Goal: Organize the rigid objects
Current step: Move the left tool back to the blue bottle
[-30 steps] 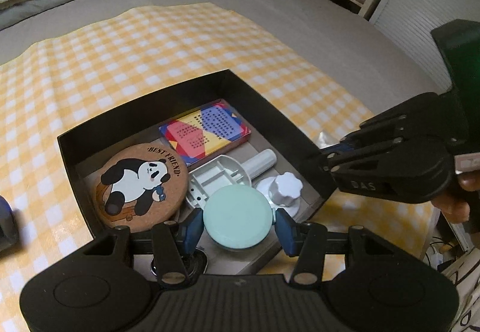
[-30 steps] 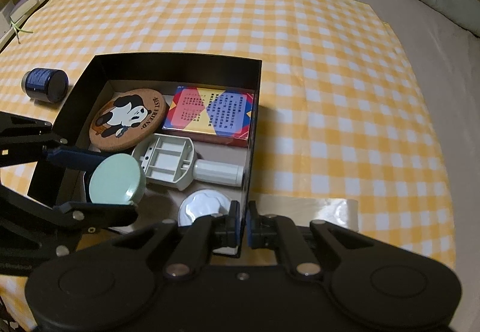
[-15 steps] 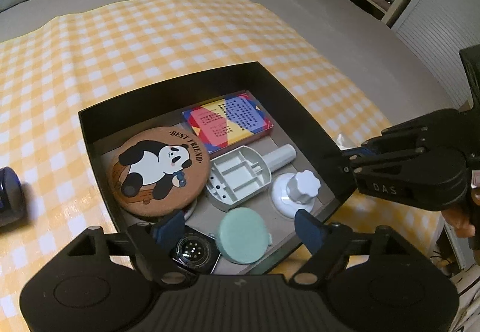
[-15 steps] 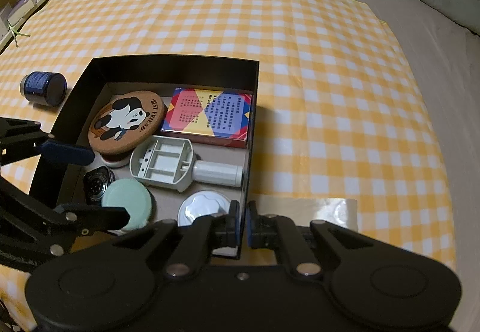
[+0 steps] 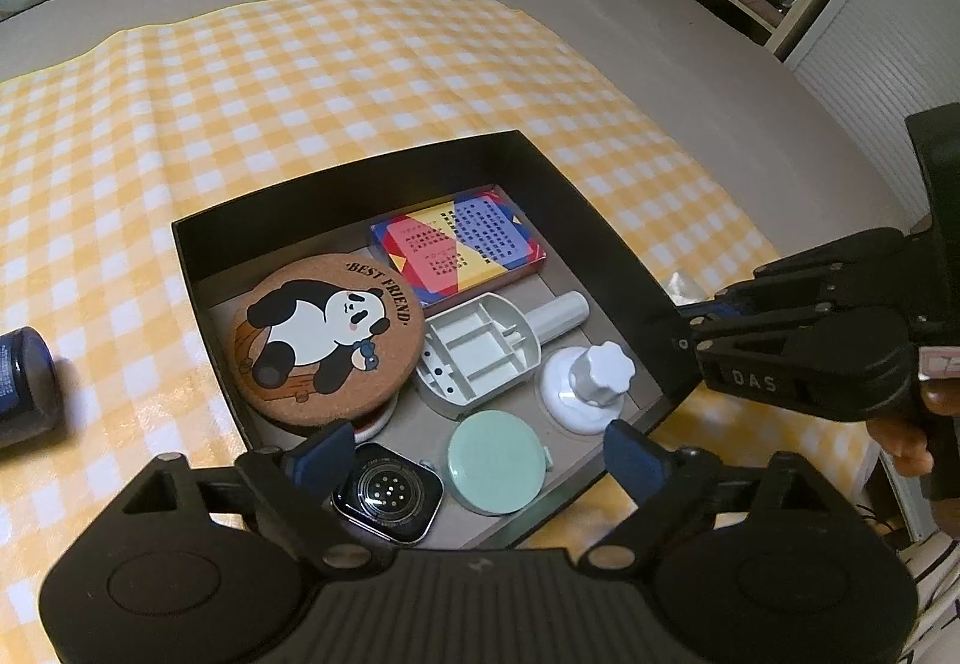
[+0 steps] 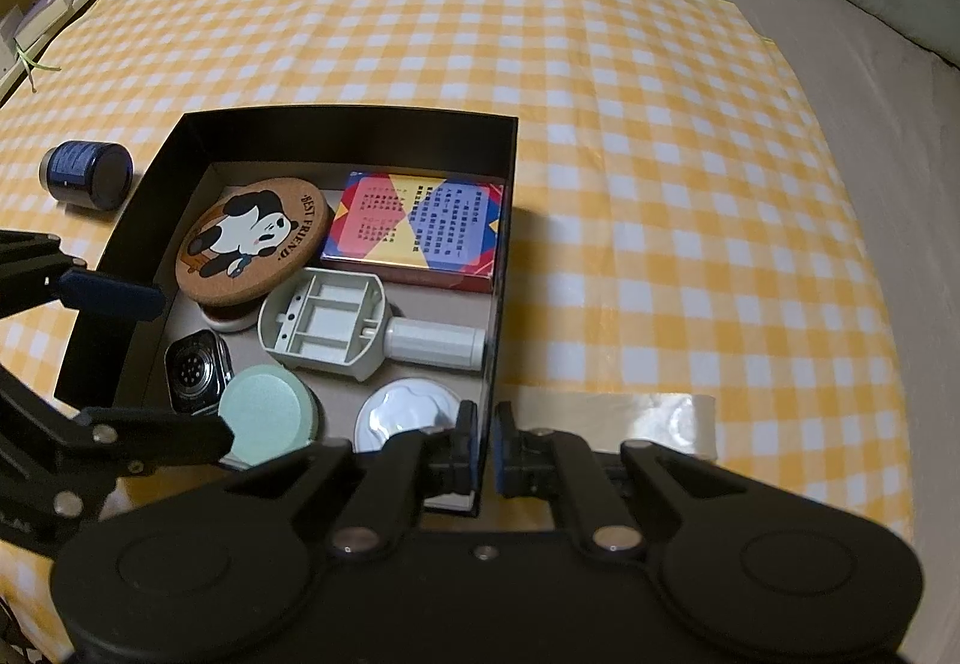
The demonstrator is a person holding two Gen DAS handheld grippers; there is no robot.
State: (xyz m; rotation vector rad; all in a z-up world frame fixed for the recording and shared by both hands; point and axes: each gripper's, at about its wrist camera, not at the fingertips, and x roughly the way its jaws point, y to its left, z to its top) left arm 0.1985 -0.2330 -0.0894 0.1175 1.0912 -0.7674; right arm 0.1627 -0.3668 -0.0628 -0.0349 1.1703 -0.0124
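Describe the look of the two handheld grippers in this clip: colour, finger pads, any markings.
Both are matte black plastic with linkage fingers, silver pivot screws and round embossed discs on the body. The left gripper has dark blue pads. The right gripper also has blue pads; its side reads "DAS".

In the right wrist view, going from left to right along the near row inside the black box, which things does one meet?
Black smartwatch face down → round mint-green compact → round white suction knob.
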